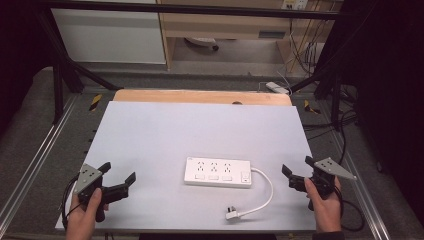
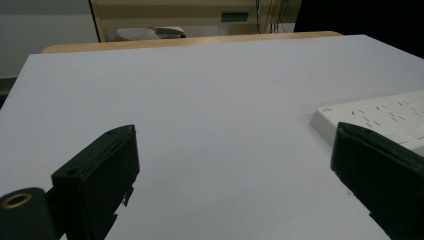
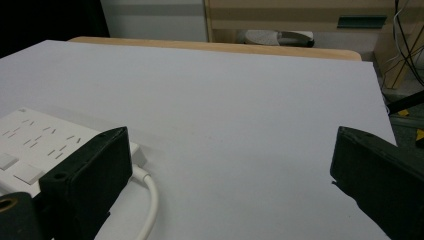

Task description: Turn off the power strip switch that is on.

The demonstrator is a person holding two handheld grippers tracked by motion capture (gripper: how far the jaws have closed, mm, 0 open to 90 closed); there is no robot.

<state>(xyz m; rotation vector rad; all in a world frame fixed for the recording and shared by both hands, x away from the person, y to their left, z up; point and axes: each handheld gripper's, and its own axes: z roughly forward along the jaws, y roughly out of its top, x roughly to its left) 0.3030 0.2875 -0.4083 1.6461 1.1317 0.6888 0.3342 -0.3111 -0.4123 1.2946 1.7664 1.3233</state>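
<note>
With both sets of jaws spread wide and holding nothing, the left gripper (image 1: 118, 176) sat near the table's (image 1: 150, 130) front-left corner and the right gripper (image 1: 297, 172) by its right edge. Between them, nearer the front edge, the white power strip (image 1: 218, 172) lay flat, its cord (image 1: 267, 192) looping toward the front edge to the plug (image 1: 231, 215), which lay loose. Nothing gripped yet; judging by that, the whole job was still ahead.
</note>
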